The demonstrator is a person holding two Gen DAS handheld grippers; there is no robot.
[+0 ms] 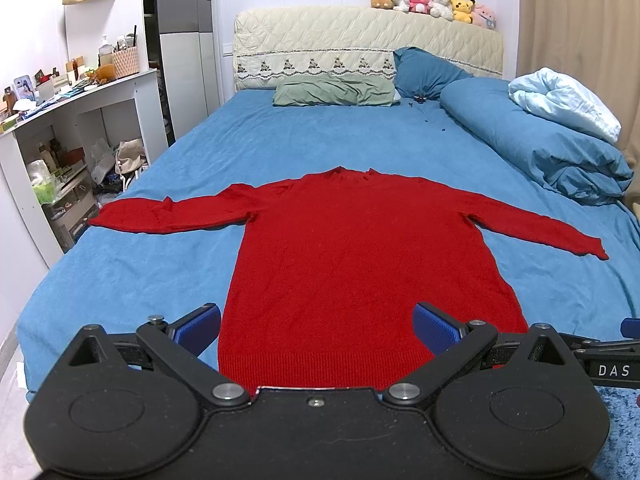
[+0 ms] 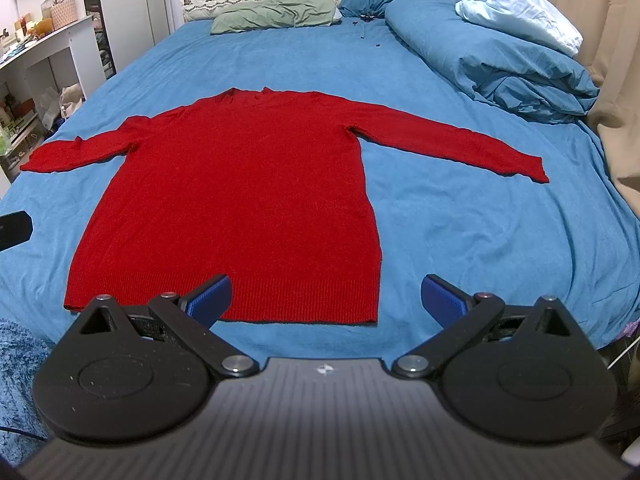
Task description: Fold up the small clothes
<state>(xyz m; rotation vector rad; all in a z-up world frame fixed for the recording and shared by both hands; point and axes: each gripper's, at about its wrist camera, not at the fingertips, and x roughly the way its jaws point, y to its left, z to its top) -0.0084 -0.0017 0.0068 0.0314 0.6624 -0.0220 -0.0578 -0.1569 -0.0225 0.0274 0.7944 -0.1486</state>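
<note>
A red long-sleeved knit sweater [image 1: 352,248] [image 2: 240,184] lies flat on the blue bed, collar toward the headboard, both sleeves spread out to the sides, ribbed hem nearest me. My left gripper [image 1: 318,324] hovers open above the hem's left half, holding nothing. My right gripper [image 2: 326,298] is open over the hem's right corner, nothing between its blue pads. In the left wrist view a part of the right gripper [image 1: 616,354] shows at the right edge.
The blue bed sheet [image 1: 168,264] surrounds the sweater. A rolled blue duvet [image 2: 500,48] and pale blanket [image 2: 516,12] lie at the far right, pillows [image 1: 336,92] by the headboard. A white cluttered desk [image 1: 80,120] stands left of the bed. Curtain [image 2: 616,80] on the right.
</note>
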